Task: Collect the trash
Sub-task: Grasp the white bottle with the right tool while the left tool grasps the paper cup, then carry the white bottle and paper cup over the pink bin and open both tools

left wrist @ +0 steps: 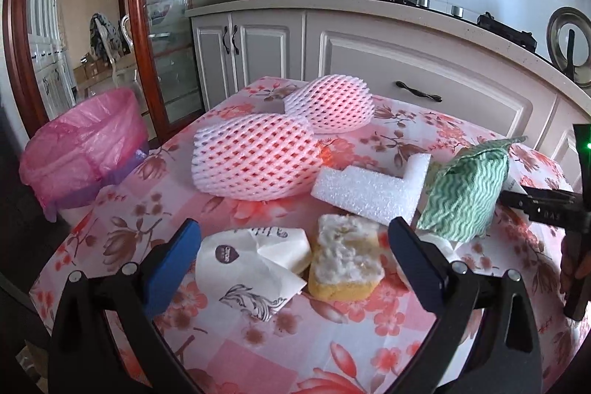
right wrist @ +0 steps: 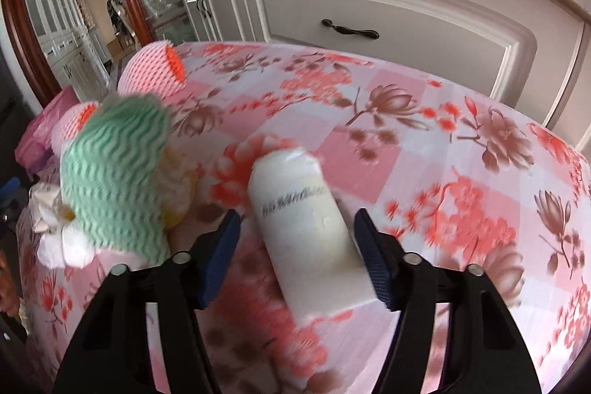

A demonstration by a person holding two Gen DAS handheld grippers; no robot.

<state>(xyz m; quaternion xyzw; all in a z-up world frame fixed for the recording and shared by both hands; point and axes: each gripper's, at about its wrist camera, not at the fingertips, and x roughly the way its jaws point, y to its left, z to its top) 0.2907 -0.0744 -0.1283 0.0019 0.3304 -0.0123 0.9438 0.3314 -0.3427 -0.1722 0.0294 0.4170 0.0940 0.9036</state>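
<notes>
The right gripper (right wrist: 295, 239) straddles a white paper roll (right wrist: 306, 231) lying on the floral tablecloth (right wrist: 461, 172); whether its pads press the roll cannot be told. The left gripper (left wrist: 291, 246) hangs spread wide over a crumpled paper wrapper (left wrist: 251, 264) and a yellow sponge (left wrist: 343, 264), gripping neither.

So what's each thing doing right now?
Left gripper: open, above the sponge and paper.
Right gripper: around the white wrapper, left pad not touching.
White wrapper: lying on the table.
Sponge: lying flat.
Paper: crumpled.
Green cloth: bunched up.
Foam nets: lying empty.
Foam corner: lying flat.
Bin: open, pink bag inside.
</notes>
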